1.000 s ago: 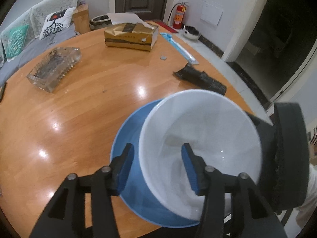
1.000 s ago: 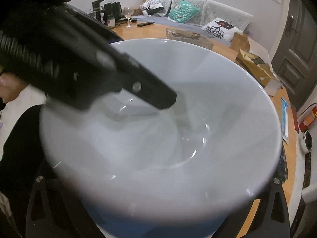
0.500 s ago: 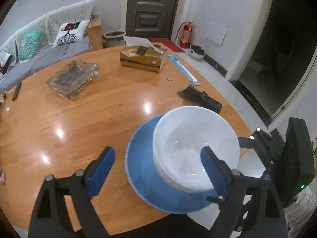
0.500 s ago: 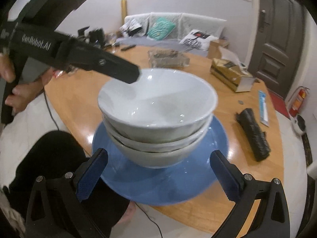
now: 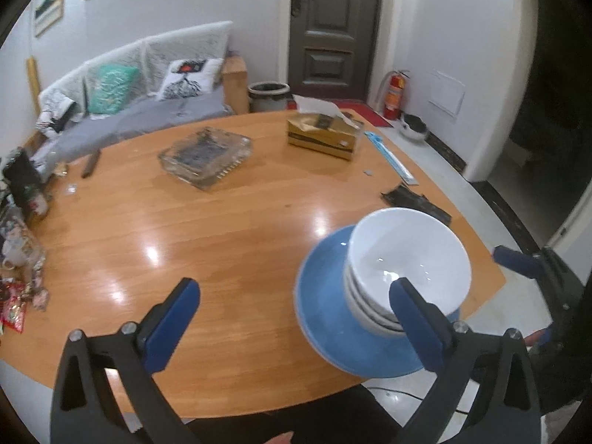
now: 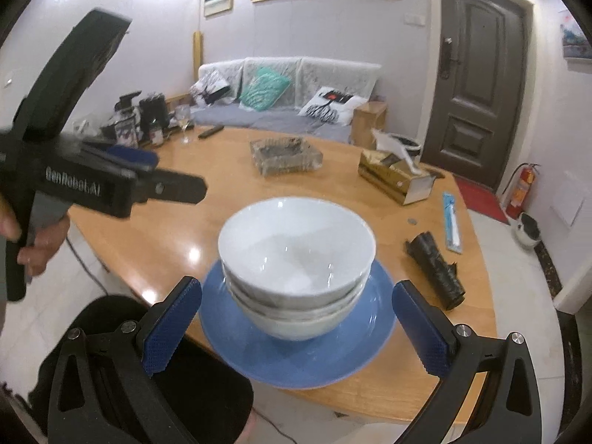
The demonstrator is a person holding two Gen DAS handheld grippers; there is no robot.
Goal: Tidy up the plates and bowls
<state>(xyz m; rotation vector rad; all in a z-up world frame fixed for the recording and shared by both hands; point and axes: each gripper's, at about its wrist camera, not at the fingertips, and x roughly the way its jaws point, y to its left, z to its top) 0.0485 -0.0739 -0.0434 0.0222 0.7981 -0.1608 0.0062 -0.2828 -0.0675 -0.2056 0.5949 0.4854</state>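
Three white bowls (image 6: 296,255) nested one inside another, stacked on a single blue plate (image 6: 296,351) near the edge of the round wooden table (image 5: 222,229). Nesting likely chosen to save room and to keep the stack steady: each bowl seated low in the one beneath, the wide plate underneath as a base. Stack set toward the plate's far side in the left wrist view, not dead centre, yet upright and not leaning. Plate slightly over the table's rim on the near side, judging from the right wrist view; worth watching.

Left gripper (image 5: 292,327) with jaws opening, spread wide, nothing between the pads; bowl stack off to its right, partly behind the right-hand finger. Right gripper (image 6: 296,331) likewise released, jaws wide apart, the stack framed between them but beyond the tips, untouched. Both held back from the crockery, probably because the stacking is complete and nothing more needs gripping.

Count elsewhere on the table:
- one glass ashtray (image 5: 205,155), mid-table
- one gold tissue box (image 5: 323,135), with a sheet standing up
- one black rolled bundle (image 6: 436,272), just beyond the plate
- one blue-and-white long packet (image 6: 451,222), near the far edge
- one coin (image 5: 368,172), close to the packet

No other plates or bowls visible on the table; task seemingly at or near its end.
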